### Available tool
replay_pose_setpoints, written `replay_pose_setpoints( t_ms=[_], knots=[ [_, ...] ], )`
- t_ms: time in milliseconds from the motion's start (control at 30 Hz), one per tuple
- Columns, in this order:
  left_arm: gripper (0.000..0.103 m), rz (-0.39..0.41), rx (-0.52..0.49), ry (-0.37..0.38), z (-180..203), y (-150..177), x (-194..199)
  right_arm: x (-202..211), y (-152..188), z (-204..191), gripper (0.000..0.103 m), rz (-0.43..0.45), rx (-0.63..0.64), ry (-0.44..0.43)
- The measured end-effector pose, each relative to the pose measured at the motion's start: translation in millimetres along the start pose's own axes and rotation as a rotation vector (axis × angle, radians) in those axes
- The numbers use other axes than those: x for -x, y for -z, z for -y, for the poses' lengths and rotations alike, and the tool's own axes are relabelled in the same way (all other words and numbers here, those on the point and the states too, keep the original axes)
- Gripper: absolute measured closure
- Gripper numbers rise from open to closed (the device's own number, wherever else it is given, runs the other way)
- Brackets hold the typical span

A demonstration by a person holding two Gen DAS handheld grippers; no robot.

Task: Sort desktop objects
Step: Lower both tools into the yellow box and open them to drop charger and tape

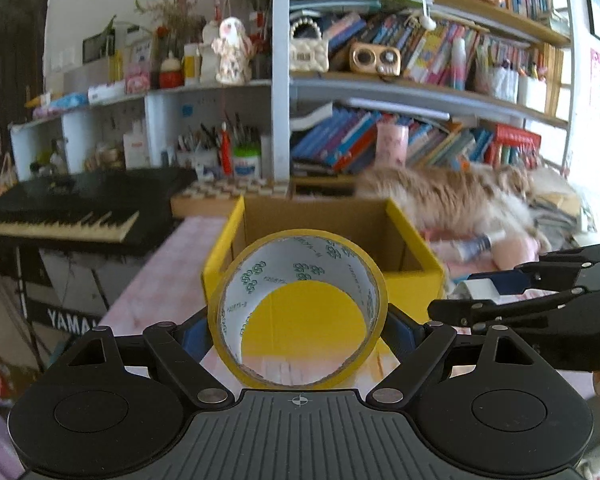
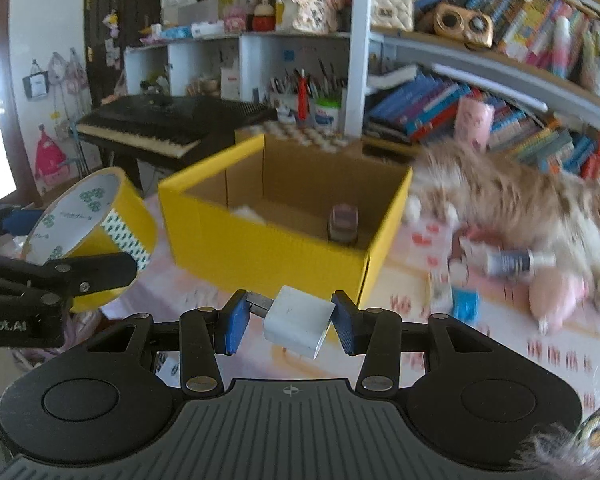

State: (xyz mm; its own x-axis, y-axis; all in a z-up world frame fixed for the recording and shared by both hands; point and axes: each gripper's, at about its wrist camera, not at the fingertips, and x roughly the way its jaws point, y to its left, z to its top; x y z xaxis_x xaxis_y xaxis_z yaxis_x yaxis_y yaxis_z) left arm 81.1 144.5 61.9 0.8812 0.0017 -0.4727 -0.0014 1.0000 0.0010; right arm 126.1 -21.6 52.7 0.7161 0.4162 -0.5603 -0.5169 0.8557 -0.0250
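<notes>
R gripper (image 2: 288, 320) clamps a white charger block (image 2: 298, 322) btwn its blue pads (image 2: 232, 326), block tilted, w/ a dark plug end poking toward the left pad. Just beyond stands an open yellow box (image 2: 268, 240) on the pink-patterned tabletop (image 2: 500, 344), w/ a small jar (image 2: 343, 226) inside near its right wall; a fluffy cat (image 2: 512, 196) lies right of the box, a small bottle (image 2: 516, 262) in front of it. At the left edge, L gripper (image 2: 60, 276) carries a yellow tape roll (image 2: 96, 224), held off the tabletop.

The keyboard stand (image 1: 66, 320) reads "YAMA", cut off; the left claw (image 2: 4, 326) reads "doboot.AI".
</notes>
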Motion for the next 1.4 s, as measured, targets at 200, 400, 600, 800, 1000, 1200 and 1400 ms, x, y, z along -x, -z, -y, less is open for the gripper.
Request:
replay_pose_setpoints(
  t_ms=[200,400,600,800,1000,1200,1400],
  knots=[
    [0.016,0.051,-0.008,-0.008,2.4,-30.3,-35.1,-26.2,-35.9,19.5,0.061,0.04,0.062,-0.035],
    [0.016,0.059,-0.03,-0.027,5.5,-52.5,-72.7,-62.3,-62.9,41.0,0.061,0.054,0.113,-0.062],
    [0.016,-0.002,-0.049,-0.051,6.5,-59.5,-111.7,-106.9,-78.9,55.5,0.061,0.015,0.188,-0.091],
    [0.016,-0.067,-0.097,-0.062,10.8,-63.0,-147.1,-147.2,-83.7,63.2,0.061,-0.04,0.303,-0.133],
    [0.016,-0.142,-0.196,-0.056,19.6,-64.1,-180.7,-181.9,-82.0,62.2,0.061,-0.133,0.488,-0.2],
    [0.016,-0.238,-0.214,-0.062,21.5,-60.0,-207.2,-203.7,-78.5,51.1,0.061,-0.2,0.66,-0.272],
    [0.016,-0.308,-0.193,-0.059,16.9,-58.6,-220.3,-217.2,-76.3,43.7,0.061,-0.257,0.771,-0.309]
  ],
)
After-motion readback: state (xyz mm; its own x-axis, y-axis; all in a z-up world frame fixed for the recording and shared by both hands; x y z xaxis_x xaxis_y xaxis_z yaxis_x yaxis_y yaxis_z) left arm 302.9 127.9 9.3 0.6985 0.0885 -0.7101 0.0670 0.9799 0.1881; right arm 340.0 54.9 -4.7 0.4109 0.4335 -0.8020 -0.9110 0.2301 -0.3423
